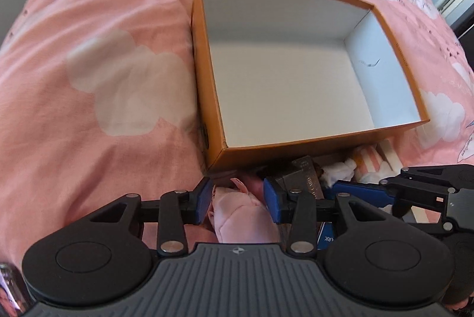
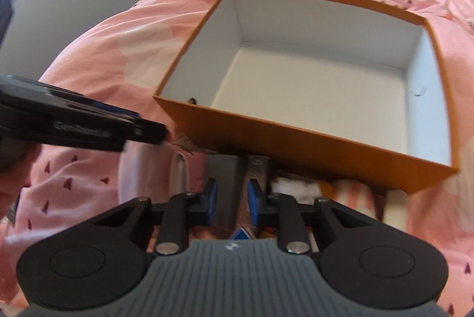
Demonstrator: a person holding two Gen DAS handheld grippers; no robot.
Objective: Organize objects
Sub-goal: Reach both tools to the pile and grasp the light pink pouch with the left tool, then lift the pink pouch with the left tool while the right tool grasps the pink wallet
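Left tool (image 1: pixel 238 200): fingers part-open, straddling a pink soft bundle (image 1: pixel 240 213) on the bed; contact cannot be confirmed. Right tool (image 2: pixel 232 203): narrow gap around a dark grey flat box (image 2: pixel 223 183), grip unconfirmed. The empty orange box (image 1: pixel 207 97) lies directly ahead of both tools, beyond the items.

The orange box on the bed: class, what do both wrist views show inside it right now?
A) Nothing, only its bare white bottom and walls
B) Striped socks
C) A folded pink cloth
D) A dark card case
A: both views look into the orange box and see only its plain white interior, while the pink cloth and the dark card case lie outside on the pink bedcover, in front of the box.
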